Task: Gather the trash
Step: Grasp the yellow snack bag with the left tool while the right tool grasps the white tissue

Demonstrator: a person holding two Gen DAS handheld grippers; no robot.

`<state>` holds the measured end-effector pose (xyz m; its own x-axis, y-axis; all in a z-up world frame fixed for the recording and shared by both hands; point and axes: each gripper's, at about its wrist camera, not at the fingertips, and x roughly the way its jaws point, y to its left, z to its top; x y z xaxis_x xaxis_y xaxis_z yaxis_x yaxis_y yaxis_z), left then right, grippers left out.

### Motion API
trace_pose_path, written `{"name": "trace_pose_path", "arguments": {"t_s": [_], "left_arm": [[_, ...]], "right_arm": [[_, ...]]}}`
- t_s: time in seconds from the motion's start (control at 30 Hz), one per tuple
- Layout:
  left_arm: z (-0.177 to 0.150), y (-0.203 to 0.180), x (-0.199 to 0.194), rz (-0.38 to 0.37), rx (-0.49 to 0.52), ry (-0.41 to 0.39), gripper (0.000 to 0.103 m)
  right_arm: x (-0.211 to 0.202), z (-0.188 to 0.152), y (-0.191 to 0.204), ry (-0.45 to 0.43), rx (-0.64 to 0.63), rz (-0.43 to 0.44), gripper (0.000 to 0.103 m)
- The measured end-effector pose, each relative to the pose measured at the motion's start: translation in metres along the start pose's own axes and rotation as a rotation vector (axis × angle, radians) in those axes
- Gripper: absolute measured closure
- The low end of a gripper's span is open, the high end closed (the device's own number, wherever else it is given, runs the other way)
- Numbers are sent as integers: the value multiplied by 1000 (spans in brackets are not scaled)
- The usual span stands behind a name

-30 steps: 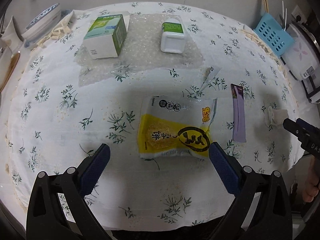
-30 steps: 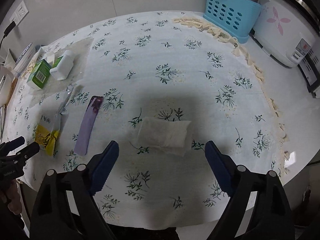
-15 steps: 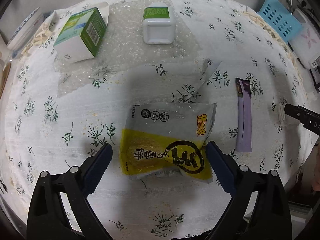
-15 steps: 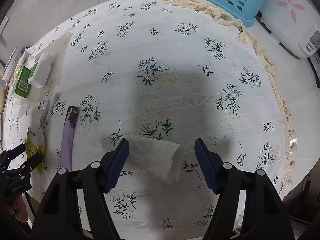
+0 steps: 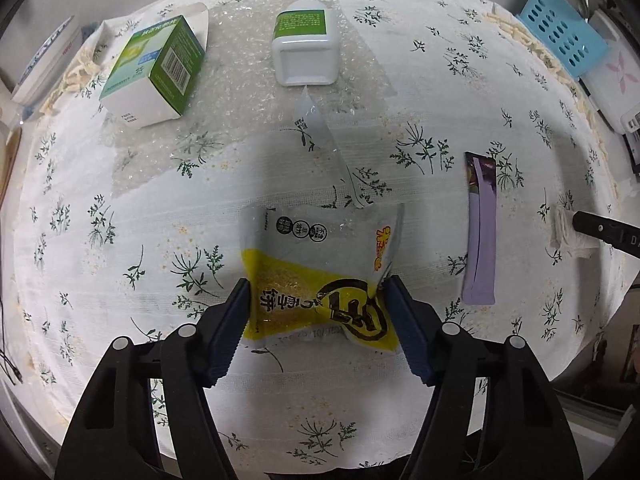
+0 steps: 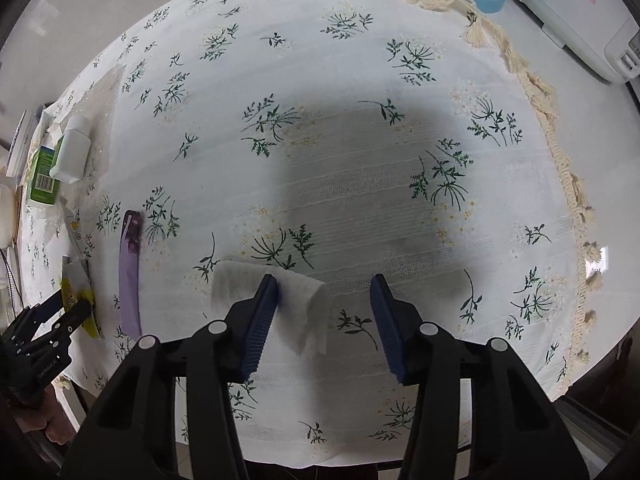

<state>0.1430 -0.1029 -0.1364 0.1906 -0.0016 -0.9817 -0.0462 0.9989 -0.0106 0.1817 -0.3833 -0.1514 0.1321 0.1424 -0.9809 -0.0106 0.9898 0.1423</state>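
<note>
Left tool [image 5: 316, 300]: your jaws have just been closing; both pads now touch the sides of the yellow wrapper [image 5: 316, 276], which buckles between them while resting on the desk [image 5: 120, 240].
Right tool [image 6: 324, 304]: your jaws have just been closing and stand half wide; the left pad sits on the tissue [image 6: 296, 304], the right pad is clear of it, on bare cloth.
Tissue: lies flat on the desk, partly between your right jaws, partly outside the left one.
Purple sachet [image 5: 482, 228]: lies flat, between wrapper and tissue, touching neither.
Clear strip [image 5: 324, 140]: lies just beyond the wrapper.
Green box [image 5: 156, 70]: on the bubble wrap [image 5: 240, 92], far side.
White bottle [image 5: 306, 50]: on the bubble wrap, beside the box.
</note>
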Motion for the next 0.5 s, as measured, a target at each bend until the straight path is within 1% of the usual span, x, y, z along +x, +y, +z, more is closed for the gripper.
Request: {"name": "trace_pose_path", "arguments": {"t_s": [0.1,0.13,0.17,0.27,0.3,0.33,0.37,0.4,0.43,0.5], "left_arm": [[1,1,-2,-1,-2,3,44],[1,1,-3,-12,-1,5,51],[1,0,-4,-28,3,7,57],[3,-3,-7,-22,22,8,65],[3,-3,-7,-20,24,8,66],[3,-5,-8,-29,26,6,75],[4,-7,-9,-28,29,6,89],[6,-8,-8,-40,29,19,96],[6,-9,-7,-50,25,28,96],[6,-12,-7,-43,34,18,97]], "right_arm": [[0,2,1,8,0,-10,64],[0,3,3,10,-1,-9,68],[-1,3,4,14,-4,-8,69],[-2,5,8,23,-10,-10,73],[-2,6,8,25,-11,-10,74],[-3,6,9,25,-10,-13,74],[-5,6,12,25,-11,-17,74],[-6,5,13,27,-11,-18,74],[-7,2,15,31,-11,-20,74],[-7,2,16,36,-7,-27,74]]}}
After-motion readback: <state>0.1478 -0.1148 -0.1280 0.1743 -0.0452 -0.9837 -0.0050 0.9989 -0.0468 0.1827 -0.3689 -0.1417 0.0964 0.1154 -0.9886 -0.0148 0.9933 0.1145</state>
